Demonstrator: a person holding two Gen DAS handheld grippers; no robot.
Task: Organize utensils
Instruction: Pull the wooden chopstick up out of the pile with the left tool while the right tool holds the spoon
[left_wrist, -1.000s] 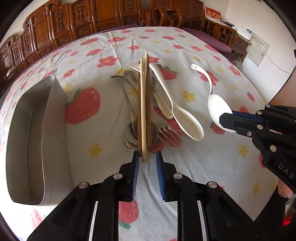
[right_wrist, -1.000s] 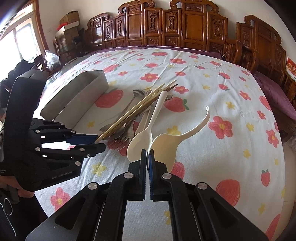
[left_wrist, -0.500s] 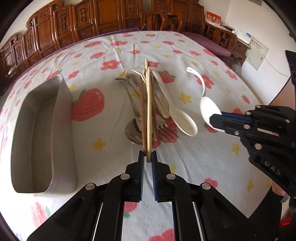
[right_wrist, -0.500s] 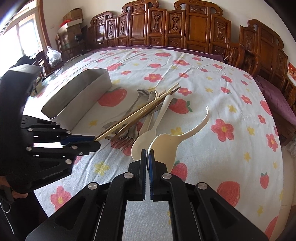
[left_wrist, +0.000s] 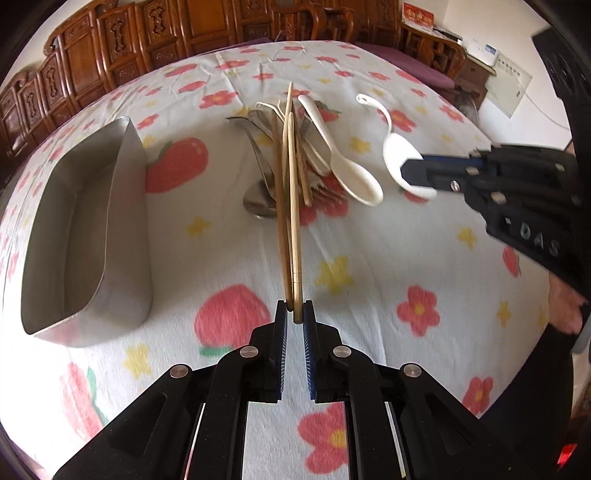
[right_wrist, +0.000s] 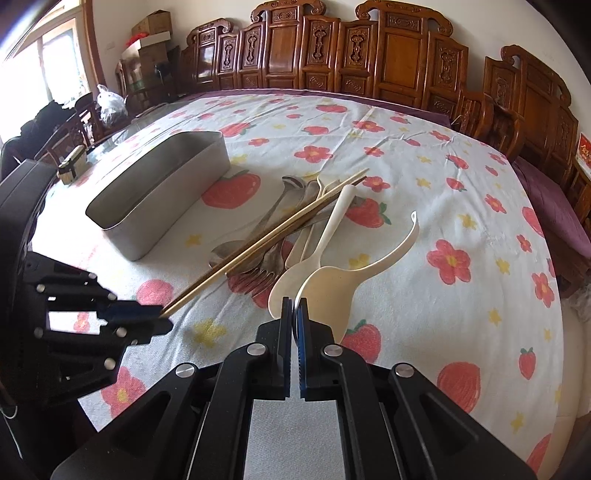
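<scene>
My left gripper (left_wrist: 294, 314) is shut on the near ends of the wooden chopsticks (left_wrist: 290, 206). Their far ends rest across a pile of metal spoons and forks (left_wrist: 262, 192), beside a white plastic spoon (left_wrist: 351, 173). From the right wrist view, the left gripper (right_wrist: 159, 315) holds the chopsticks (right_wrist: 273, 236) slanting up off the cloth. My right gripper (right_wrist: 295, 310) is shut on the bowl of a cream hook-handled spoon (right_wrist: 340, 280), lifted a little. In the left wrist view that right gripper (left_wrist: 410, 171) grips the cream spoon (left_wrist: 393, 147). An empty metal tray (left_wrist: 110, 206) lies to the left.
A flower-and-strawberry tablecloth (right_wrist: 461, 206) covers the round table. Carved wooden chairs (right_wrist: 402, 55) ring its far side. The metal tray (right_wrist: 162, 221) sits left of the pile. A small object (right_wrist: 72, 168) stands near the left table edge. A person's hand (left_wrist: 565, 302) shows at the right.
The left jaws closed on the chopstick ends, then drew back toward the near table edge, sliding the chopsticks partly out of the pile. The right gripper kept the cream spoon nearly still.
</scene>
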